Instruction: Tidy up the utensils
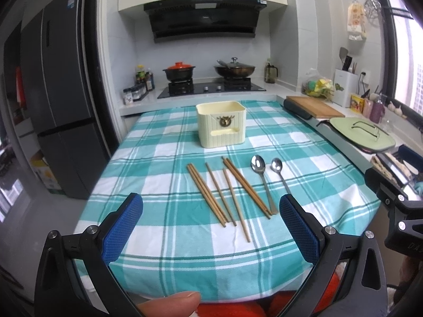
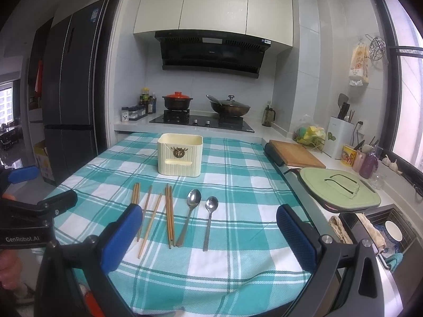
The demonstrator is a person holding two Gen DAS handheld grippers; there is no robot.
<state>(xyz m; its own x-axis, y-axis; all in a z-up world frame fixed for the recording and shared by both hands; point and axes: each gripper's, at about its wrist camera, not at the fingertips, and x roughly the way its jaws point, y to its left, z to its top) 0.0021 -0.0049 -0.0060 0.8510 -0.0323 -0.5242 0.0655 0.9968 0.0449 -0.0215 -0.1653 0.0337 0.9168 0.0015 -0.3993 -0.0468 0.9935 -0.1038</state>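
From my left wrist camera, the left claw [image 1: 210, 220] is spread wide and empty above the table [image 1: 164, 264]; chopsticks [image 1: 227, 192] and two spoons [image 1: 267, 177] lie before the cream holder [image 1: 221, 123]. From my right wrist camera, the right claw [image 2: 208, 227] gapes empty too; the holder looks empty, perhaps.
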